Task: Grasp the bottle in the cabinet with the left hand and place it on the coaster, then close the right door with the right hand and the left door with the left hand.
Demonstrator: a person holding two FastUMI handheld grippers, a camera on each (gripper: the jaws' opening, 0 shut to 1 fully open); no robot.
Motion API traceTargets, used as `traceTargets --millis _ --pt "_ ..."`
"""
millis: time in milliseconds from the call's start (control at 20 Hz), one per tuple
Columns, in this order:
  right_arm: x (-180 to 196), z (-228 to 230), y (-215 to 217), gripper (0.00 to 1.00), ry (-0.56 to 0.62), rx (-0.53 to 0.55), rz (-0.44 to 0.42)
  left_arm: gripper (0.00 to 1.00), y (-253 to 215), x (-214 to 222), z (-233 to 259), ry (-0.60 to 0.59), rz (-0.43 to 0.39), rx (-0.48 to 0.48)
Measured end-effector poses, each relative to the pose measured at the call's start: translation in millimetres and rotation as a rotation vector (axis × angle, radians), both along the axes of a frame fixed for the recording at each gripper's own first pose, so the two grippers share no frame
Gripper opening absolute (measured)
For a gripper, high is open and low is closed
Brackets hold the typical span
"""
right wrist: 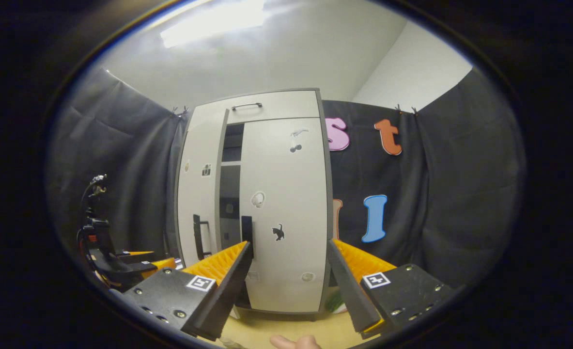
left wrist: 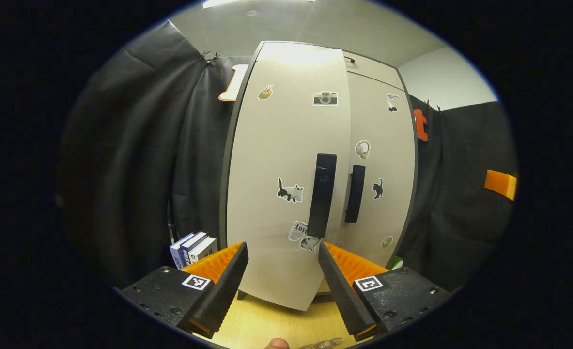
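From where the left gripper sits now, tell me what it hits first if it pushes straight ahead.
Most likely the left door, partly ajar: the open left gripper points at its lower face, beside the black handle. Nothing shows between them, though depth is hard to judge.

Smooth matt cabinet doors (left wrist: 286, 194), pale wood-grain tabletop (left wrist: 267, 325), ribbed tongs (left wrist: 282, 276)

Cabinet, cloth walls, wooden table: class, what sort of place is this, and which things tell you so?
Probably a recording booth set up like a home corner: black cloth hangs as walls, a sticker-covered cabinet stands on a wooden table, and books sit beside it.
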State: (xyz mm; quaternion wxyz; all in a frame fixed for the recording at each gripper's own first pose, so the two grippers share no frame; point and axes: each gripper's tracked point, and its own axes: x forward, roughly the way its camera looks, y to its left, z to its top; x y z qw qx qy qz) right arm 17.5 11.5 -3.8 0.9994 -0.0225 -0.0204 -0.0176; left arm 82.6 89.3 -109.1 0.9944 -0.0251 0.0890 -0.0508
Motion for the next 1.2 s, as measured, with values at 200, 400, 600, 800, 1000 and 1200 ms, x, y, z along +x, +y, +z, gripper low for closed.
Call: traceTargets --millis 200,400,600,800,1000,1200 --pt "-2 -1 -1 0.95 0.003 0.003 0.001 0.93 -3 -2 0 0.002 -0.003 0.002" --pt "-4 -1 -5 0.95 0.003 0.008 0.000 0.93 -6 -4 5 -0.001 -0.004 0.004" --pt "-6 -1 -6 0.92 0.006 0.006 0.003 0.93 -11 -7 13 -0.010 -0.003 0.003" --pt "-4 6 -8 0.92 -0.009 -0.005 0.007 0.93 -17 -12 36 -0.041 -0.003 0.004" --pt "0 19 -16 0.91 -0.030 -0.015 0.007 0.93 -27 -19 71 -0.075 0.003 0.007" --pt "7 31 -34 0.95 -0.042 0.003 -0.004 0.92 -43 -30 109 -0.111 0.007 0.001"
